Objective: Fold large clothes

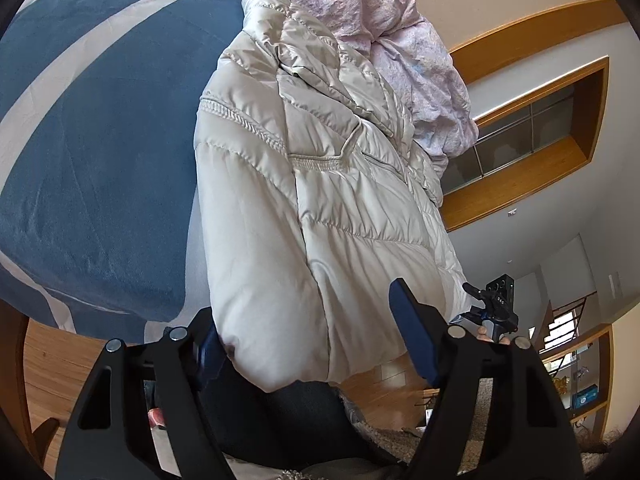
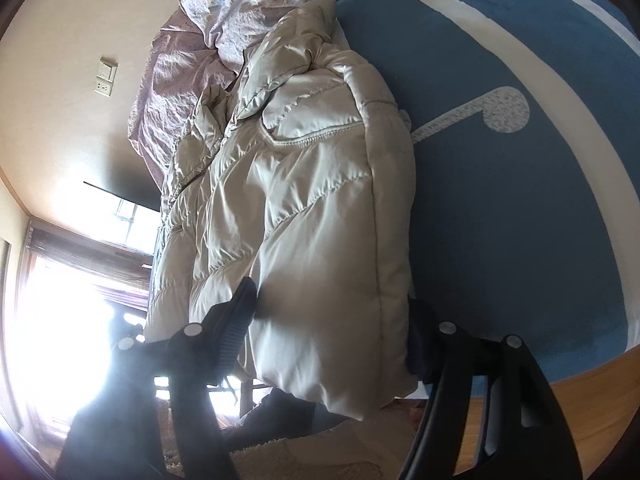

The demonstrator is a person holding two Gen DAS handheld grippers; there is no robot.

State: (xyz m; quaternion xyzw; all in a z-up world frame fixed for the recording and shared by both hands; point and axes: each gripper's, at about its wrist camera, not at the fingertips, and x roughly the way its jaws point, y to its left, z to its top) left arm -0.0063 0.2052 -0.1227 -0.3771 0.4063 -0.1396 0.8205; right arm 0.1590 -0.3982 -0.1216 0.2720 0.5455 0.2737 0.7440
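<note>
A cream puffer jacket (image 1: 320,184) lies along the blue-and-white bed cover (image 1: 100,140), its sides folded in and its hem hanging over the bed's near edge. My left gripper (image 1: 312,332) is open, its fingers either side of the hem's left corner. My right gripper (image 2: 332,328) is open too, with its fingers straddling the hem's right corner (image 2: 340,360). The jacket also fills the middle of the right wrist view (image 2: 312,200), with the collar at the far end. The other gripper (image 1: 496,312) shows at the right of the left wrist view.
A crumpled pink quilt (image 1: 380,20) lies beyond the jacket's collar. Wooden floor (image 1: 52,360) and a shaggy rug (image 2: 320,456) are below the bed edge. A bright window (image 2: 72,280) glares in the right wrist view. A wood-framed wall opening (image 1: 532,128) is at right.
</note>
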